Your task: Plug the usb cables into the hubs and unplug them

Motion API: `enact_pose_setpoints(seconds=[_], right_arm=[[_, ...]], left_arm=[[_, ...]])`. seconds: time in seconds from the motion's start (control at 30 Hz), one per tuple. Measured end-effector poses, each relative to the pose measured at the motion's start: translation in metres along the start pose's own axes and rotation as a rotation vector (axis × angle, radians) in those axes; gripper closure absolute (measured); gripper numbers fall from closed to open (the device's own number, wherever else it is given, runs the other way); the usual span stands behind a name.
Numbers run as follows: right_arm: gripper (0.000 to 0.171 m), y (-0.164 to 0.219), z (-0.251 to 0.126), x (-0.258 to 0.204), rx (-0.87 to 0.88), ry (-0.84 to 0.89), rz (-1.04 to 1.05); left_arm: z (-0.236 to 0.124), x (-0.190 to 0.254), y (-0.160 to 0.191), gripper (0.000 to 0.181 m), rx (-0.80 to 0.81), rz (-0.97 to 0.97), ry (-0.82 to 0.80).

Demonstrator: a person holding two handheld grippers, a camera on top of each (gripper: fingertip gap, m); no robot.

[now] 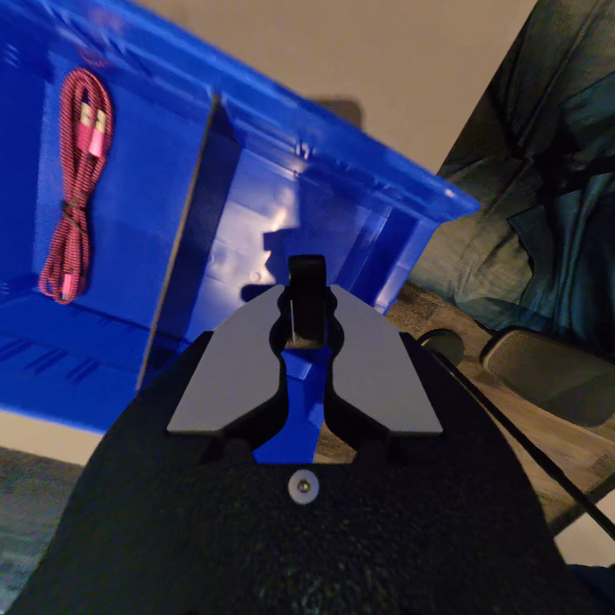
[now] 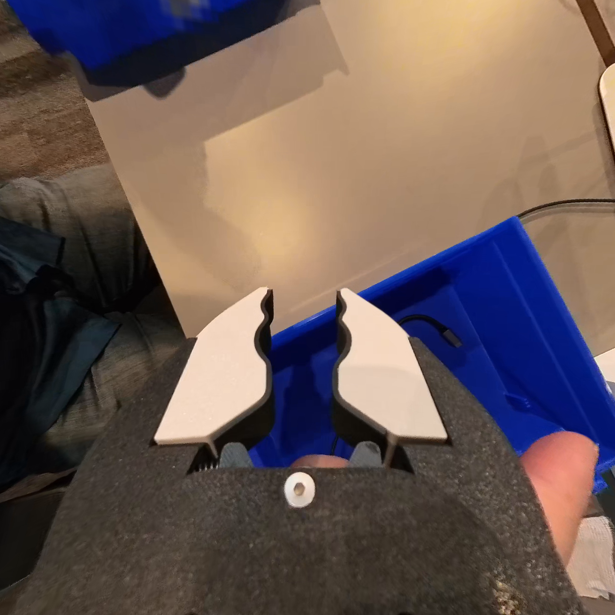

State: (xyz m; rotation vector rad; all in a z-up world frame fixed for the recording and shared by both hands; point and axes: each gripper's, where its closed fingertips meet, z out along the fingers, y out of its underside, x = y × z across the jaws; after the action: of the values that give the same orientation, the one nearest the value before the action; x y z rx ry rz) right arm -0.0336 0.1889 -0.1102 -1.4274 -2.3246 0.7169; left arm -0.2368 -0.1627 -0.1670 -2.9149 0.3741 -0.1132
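Left wrist view: the left gripper (image 1: 307,293) is seen with its fingers (image 1: 233,359) drawn narrow around a small black hub (image 1: 307,299), which is gripped upright between the tips. The hub is held above the right compartment of a blue bin (image 1: 332,186), just right of the bin's dark divider (image 1: 186,239). In the compartment left of that divider a coiled red braided usb cable (image 1: 75,186) is laid flat, tied at its middle, with its plugs resting on the coil. The bin is set on a pale surface (image 1: 382,66). Right of the bin, dark cloth (image 1: 549,166) and part of a chair (image 1: 545,376) are seen, and a thin black cord (image 1: 519,446) is run past the gripper's right side.

Right wrist view: the right gripper (image 2: 304,299) is shown with its fingers (image 2: 223,369) spread wide and nothing between them. It is held over a second blue bin (image 2: 499,299), in which a black cable with a grey plug (image 2: 449,336) is seen, right of the fingers. A fingertip of a hand (image 2: 559,479) is pressed against the gripper body's right edge. Another blue bin (image 2: 133,33) is visible at the far side of the surface (image 2: 399,133), blurred.
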Motion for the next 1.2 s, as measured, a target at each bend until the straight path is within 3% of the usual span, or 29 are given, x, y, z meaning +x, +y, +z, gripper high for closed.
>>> enact_pose_setpoints(seconds=[0.13, 0.27, 0.4, 0.57, 0.8, 1.2], right_arm=[[0.137, 0.001, -0.007, -0.004, 0.009, 0.006, -0.008], [0.137, 0.004, -0.017, -0.007, 0.026, 0.018, -0.004], [0.137, 0.014, -0.027, -0.011, 0.025, 0.028, 0.006], [0.137, 0.024, -0.043, -0.015, 0.027, 0.046, 0.012], [0.137, 0.037, -0.059, -0.019, 0.027, 0.068, 0.014], [0.138, 0.051, -0.05, -0.016, 0.036, 0.056, 0.041]], left_arm=[[-0.032, 0.001, -0.038, 0.162, 0.006, 0.078, -0.033], [-0.038, 0.011, -0.091, 0.162, -0.002, 0.19, -0.046], [-0.012, 0.025, -0.142, 0.162, -0.029, 0.292, -0.02], [0.049, 0.042, -0.184, 0.162, -0.087, 0.373, 0.048], [0.114, 0.047, -0.197, 0.162, -0.167, 0.417, 0.091], [0.131, 0.042, -0.192, 0.162, -0.166, 0.413, 0.111]])
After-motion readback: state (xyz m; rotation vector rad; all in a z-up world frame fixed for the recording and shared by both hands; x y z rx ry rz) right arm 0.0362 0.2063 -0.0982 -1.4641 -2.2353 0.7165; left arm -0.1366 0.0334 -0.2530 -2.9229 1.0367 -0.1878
